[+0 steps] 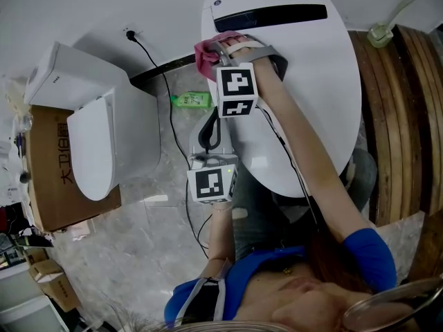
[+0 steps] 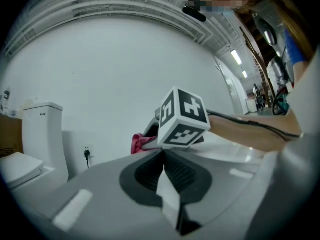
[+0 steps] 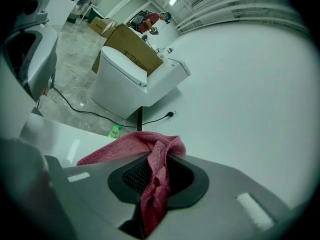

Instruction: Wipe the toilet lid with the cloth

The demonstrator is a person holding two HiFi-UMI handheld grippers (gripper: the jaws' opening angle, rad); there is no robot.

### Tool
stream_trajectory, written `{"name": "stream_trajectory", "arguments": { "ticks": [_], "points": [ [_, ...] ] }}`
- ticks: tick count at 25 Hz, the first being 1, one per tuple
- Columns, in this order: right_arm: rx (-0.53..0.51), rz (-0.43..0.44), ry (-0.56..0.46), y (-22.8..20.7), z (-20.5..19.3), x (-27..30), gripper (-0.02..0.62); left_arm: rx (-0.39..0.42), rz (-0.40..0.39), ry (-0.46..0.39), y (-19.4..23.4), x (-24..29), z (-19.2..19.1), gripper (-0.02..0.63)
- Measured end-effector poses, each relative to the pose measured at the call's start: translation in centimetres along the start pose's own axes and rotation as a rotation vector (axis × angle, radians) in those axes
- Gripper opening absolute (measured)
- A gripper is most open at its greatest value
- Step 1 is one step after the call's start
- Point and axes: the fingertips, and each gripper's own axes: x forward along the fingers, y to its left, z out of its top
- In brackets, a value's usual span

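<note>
The white toilet lid (image 1: pixel 304 95) fills the top middle of the head view. My right gripper (image 1: pixel 221 45) is at the lid's far left edge, shut on a pink cloth (image 1: pixel 205 59) that rests against the lid. In the right gripper view the cloth (image 3: pixel 156 184) hangs bunched between the jaws of the right gripper (image 3: pixel 159 156), with the lid (image 3: pixel 50 134) below left. My left gripper (image 1: pixel 210 124) hovers beside the lid's left rim, nearer me. Seen in its own view, the left gripper (image 2: pixel 164 156) is shut on nothing and faces the right gripper's marker cube (image 2: pixel 182 116) and the cloth (image 2: pixel 140 143).
A second white toilet (image 1: pixel 97 140) stands at the left beside a cardboard box (image 1: pixel 48 164). A green bottle (image 1: pixel 190 100) and a black cable (image 1: pixel 166 95) lie on the floor between the toilets. Wooden slats (image 1: pixel 401 116) run along the right.
</note>
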Motion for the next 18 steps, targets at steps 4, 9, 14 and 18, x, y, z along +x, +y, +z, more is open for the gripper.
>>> {"name": "stream_trajectory", "arguments": {
  "ticks": [4,9,14,18],
  "points": [
    [0.019,0.017,0.026,-0.2,-0.9,-0.4,0.069,-0.002,-0.016,-0.007,-0.5,0.2,0.1,0.003],
    [0.046,0.022,0.027,-0.6,-1.8,-0.7,0.069,-0.013,-0.044,-0.003,-1.4,0.6,-0.1,0.003],
    [0.057,0.029,0.033,-0.8,-2.5,-1.0,0.071,-0.009,-0.059,0.013,-2.0,0.7,-0.6,0.003],
    [0.073,0.036,0.031,-1.0,-3.1,-1.2,0.071,-0.003,-0.053,0.023,-1.9,0.7,-1.1,0.003]
  ]
}}
